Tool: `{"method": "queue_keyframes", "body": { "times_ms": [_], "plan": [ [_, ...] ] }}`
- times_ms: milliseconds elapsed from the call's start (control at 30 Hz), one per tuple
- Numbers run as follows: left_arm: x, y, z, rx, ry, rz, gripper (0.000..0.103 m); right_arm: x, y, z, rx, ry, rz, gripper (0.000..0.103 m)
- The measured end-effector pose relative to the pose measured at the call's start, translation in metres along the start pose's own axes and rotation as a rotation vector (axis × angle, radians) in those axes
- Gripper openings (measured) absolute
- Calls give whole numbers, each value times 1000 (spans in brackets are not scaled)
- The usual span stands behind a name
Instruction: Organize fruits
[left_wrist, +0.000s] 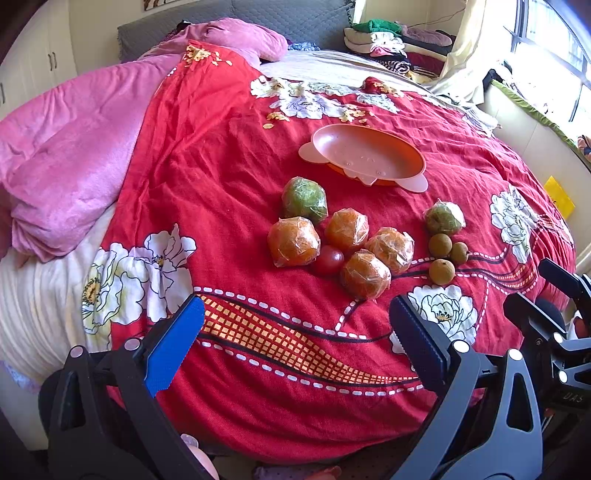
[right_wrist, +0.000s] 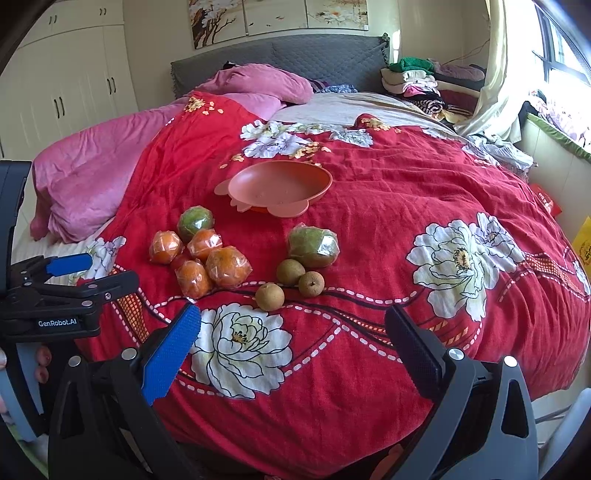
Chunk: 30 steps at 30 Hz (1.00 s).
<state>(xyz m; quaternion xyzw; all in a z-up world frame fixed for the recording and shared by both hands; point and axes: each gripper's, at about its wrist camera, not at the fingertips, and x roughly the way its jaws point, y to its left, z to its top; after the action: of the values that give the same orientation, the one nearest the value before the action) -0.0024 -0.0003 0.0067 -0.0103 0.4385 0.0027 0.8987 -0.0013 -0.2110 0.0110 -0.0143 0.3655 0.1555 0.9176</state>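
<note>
An empty pink plate (left_wrist: 365, 155) (right_wrist: 280, 184) lies on the red floral bedspread. In front of it sit several plastic-wrapped oranges (left_wrist: 293, 242) (right_wrist: 228, 266), two wrapped green citrus fruits (left_wrist: 304, 199) (right_wrist: 313, 246), a small red tomato (left_wrist: 328, 260) and three brown longans (left_wrist: 441, 271) (right_wrist: 269, 296). My left gripper (left_wrist: 295, 325) is open and empty, held just short of the oranges. My right gripper (right_wrist: 293, 328) is open and empty, held just short of the longans. Each gripper shows at the edge of the other's view.
A pink blanket (left_wrist: 66, 177) is bunched at the left of the bed. Folded clothes (right_wrist: 417, 81) are stacked by the grey headboard. A window and sill (right_wrist: 554, 122) run along the right. The bed's near edge lies just below both grippers.
</note>
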Motion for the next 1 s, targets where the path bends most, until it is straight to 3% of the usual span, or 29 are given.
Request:
{"method": "queue_keyframes", "body": {
  "times_ms": [1000],
  "plan": [
    [-4,-2,1,0,-6,-2,94,0,2,0,-3,0,-2,99]
  ]
}}
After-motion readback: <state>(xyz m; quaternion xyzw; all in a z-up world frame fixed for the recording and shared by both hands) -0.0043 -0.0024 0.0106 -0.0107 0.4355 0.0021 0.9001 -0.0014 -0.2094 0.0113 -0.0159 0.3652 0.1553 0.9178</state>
